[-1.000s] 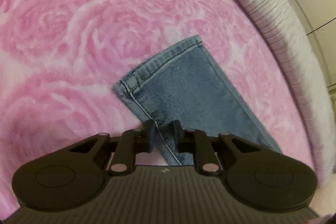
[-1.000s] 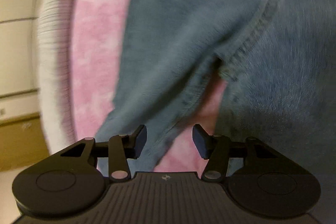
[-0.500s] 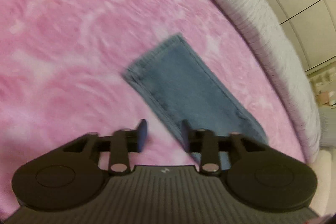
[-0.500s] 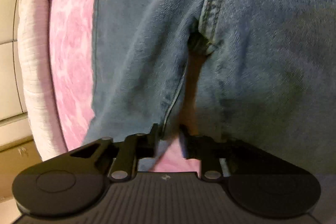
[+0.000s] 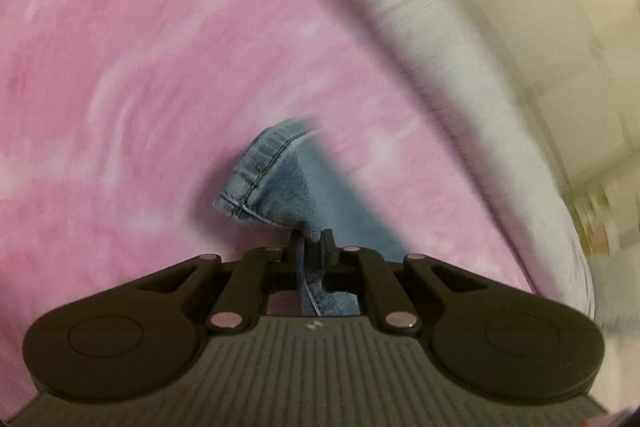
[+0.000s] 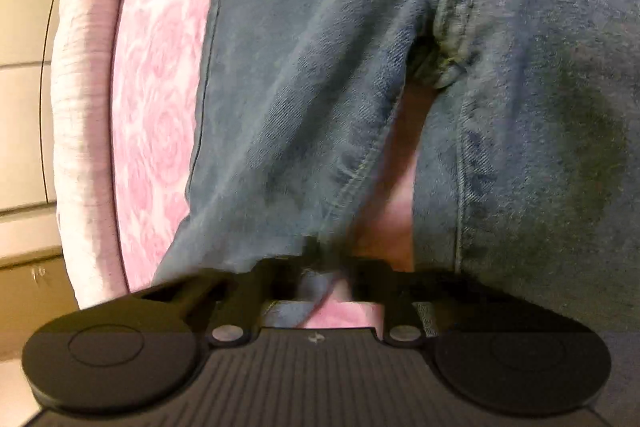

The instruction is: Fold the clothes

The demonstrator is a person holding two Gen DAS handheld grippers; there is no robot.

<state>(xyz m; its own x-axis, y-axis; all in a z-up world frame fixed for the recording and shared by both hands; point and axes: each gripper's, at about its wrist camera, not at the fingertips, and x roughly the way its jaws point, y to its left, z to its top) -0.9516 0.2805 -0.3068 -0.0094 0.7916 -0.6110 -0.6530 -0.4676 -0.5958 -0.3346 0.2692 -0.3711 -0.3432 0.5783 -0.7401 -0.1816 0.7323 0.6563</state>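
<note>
Blue jeans lie on a pink rose-patterned bed cover (image 5: 120, 67). In the left wrist view one leg's hem (image 5: 264, 171) curls up off the cover. My left gripper (image 5: 311, 241) is closing down, its jaws pinching the leg's seamed edge just behind the hem. The right wrist view shows the upper legs (image 6: 300, 67) and the crotch seam (image 6: 452, 67), with a gap of pink between the legs. My right gripper (image 6: 324, 267) is closing, and its blurred jaws clamp the inner-seam edge of the left-hand leg below the crotch.
The bed's pale ribbed edge (image 5: 460, 67) curves along the right of the left wrist view, with cream cabinet doors (image 5: 560, 27) beyond. In the right wrist view the bed edge (image 6: 84, 107) runs down the left, beside beige furniture (image 6: 24, 107).
The left gripper opened, then shut again on the leg's edge, and the hem rose off the cover. The right gripper went from wide open to shut on the inner seam.
</note>
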